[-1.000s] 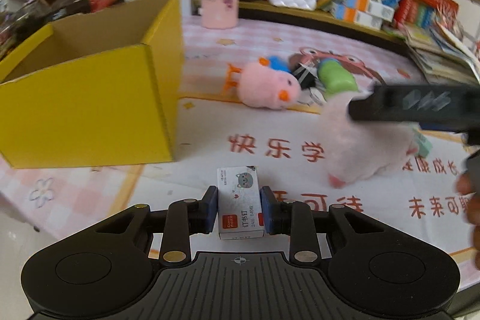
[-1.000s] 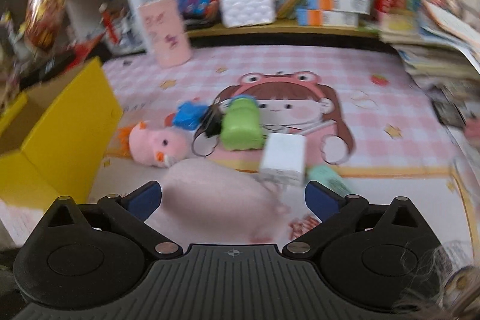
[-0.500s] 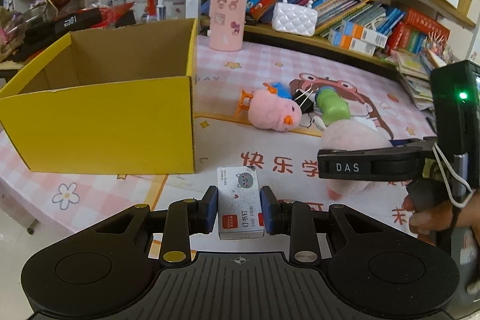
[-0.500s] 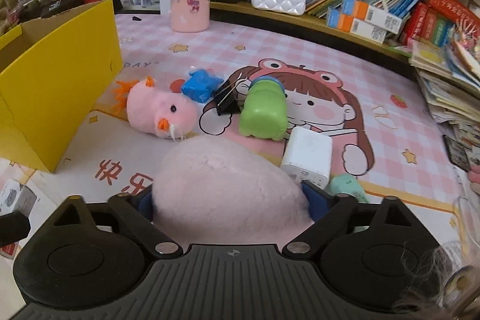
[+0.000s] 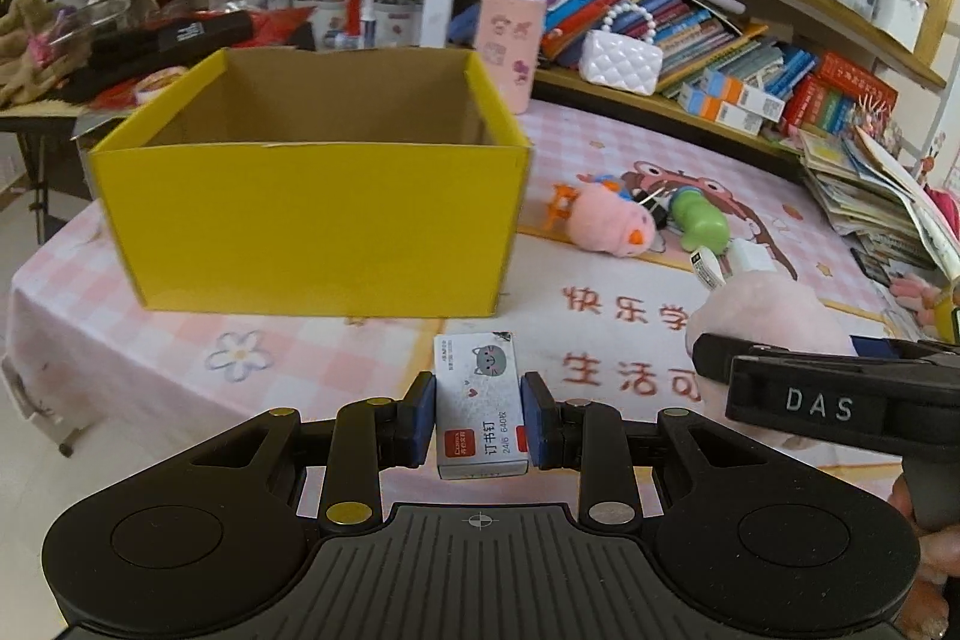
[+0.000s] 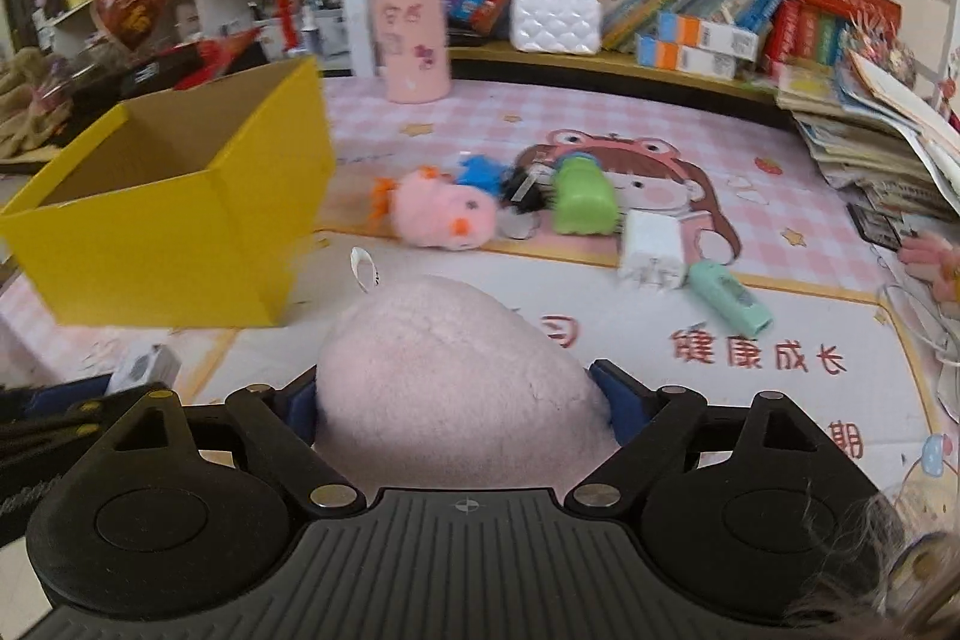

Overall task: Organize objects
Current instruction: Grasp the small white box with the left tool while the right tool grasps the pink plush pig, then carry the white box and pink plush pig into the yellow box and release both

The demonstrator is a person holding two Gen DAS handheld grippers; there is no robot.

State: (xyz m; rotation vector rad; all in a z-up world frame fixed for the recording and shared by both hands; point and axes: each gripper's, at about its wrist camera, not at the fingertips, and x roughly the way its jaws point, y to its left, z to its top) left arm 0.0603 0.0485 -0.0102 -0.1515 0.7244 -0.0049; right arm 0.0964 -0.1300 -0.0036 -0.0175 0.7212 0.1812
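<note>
The left claw [image 5: 478,424] is pinching a staple box [image 5: 478,403]; the right claw [image 6: 459,400], having just been closing, is squeezing a plush toy [image 6: 450,370] that is bulging and risking slipping before reaching the yellow box [image 5: 312,220].

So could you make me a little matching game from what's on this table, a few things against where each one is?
Things:
1. staple box
2. pale pink plush
3. green toy
4. yellow box

Places:
a. lying on the mat
b. in the left gripper
c. standing open on the table
d. in the right gripper

Pairs: 1-b, 2-d, 3-a, 4-c
</note>
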